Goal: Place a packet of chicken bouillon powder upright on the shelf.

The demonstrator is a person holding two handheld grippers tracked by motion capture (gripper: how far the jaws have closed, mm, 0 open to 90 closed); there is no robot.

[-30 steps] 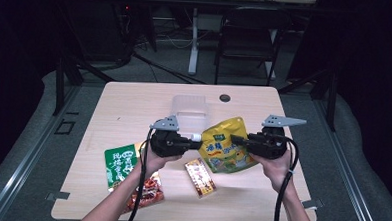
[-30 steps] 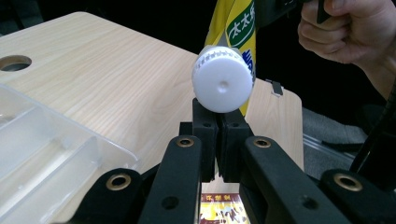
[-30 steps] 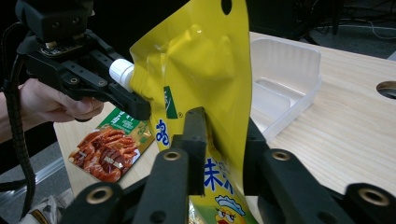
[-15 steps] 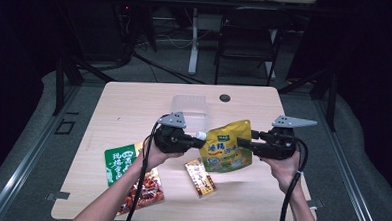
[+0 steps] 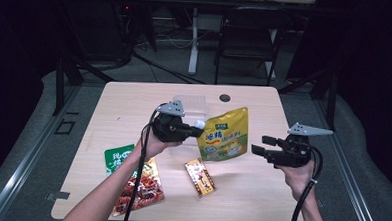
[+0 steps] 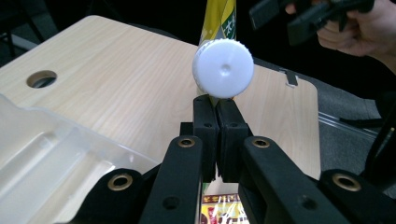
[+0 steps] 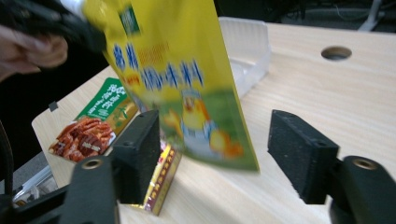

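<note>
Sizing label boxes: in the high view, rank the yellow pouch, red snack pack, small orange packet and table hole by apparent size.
1. yellow pouch, though held up nearer the camera
2. red snack pack, partly behind the forearm
3. small orange packet
4. table hole

Light falls from above onto the table (image 5: 134,103), which is bright against a near-black room. Shadows are soft and faint. The yellow pouch (image 7: 182,79) is smeared by motion blur in the right gripper view; the white cap (image 6: 223,68) is sharp, slightly glaring.
</note>
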